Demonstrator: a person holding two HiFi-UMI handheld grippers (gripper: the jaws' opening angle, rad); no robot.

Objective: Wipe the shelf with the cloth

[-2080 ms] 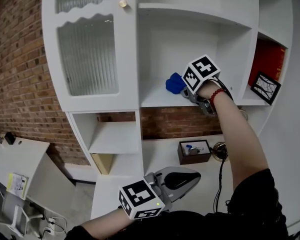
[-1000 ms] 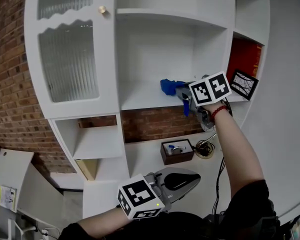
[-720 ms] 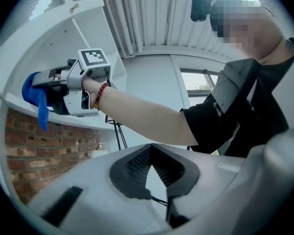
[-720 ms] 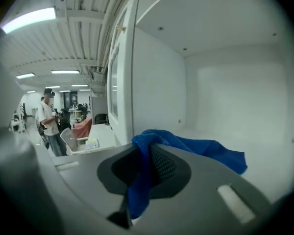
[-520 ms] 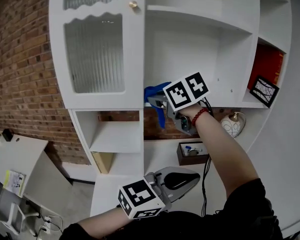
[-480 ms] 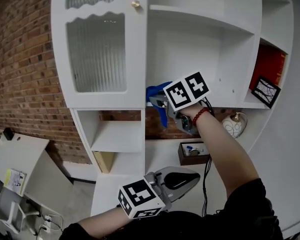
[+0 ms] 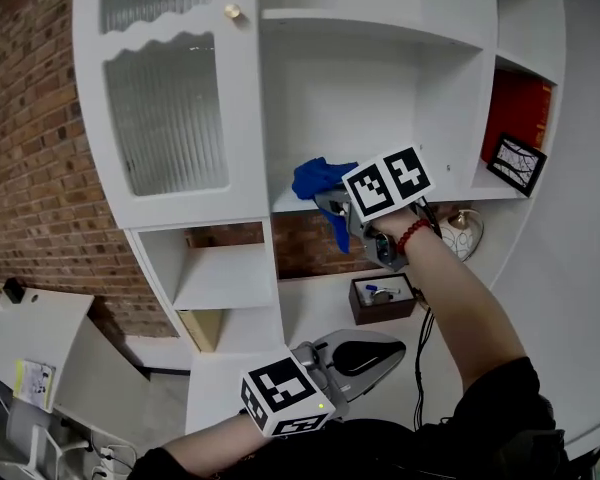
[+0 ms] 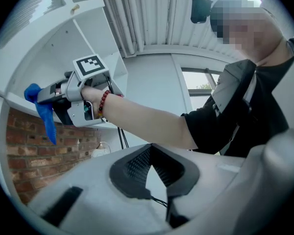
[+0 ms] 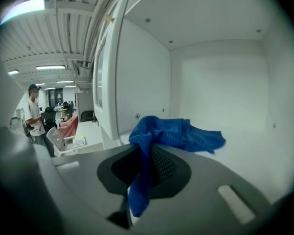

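The blue cloth (image 7: 320,180) lies bunched on the white shelf (image 7: 290,203) at its left end, with a strip hanging over the front edge. My right gripper (image 7: 332,208) is shut on the blue cloth (image 9: 159,136), whose tail (image 9: 139,190) hangs down between the jaws. In the left gripper view the cloth (image 8: 41,109) dangles from the right gripper (image 8: 44,93). My left gripper (image 7: 355,358) hangs low in front of me, shut, with nothing in it.
A ribbed-glass cabinet door (image 7: 165,113) stands left of the shelf bay. A red book (image 7: 515,113) and a framed picture (image 7: 517,165) occupy the right bay. Below are a brown box (image 7: 380,298), a round ornament (image 7: 462,233) and a brick wall (image 7: 30,178).
My right gripper has swept the cloth from the right part of the shelf to its left end, and a strip now hangs over the front edge. The left gripper has not moved.
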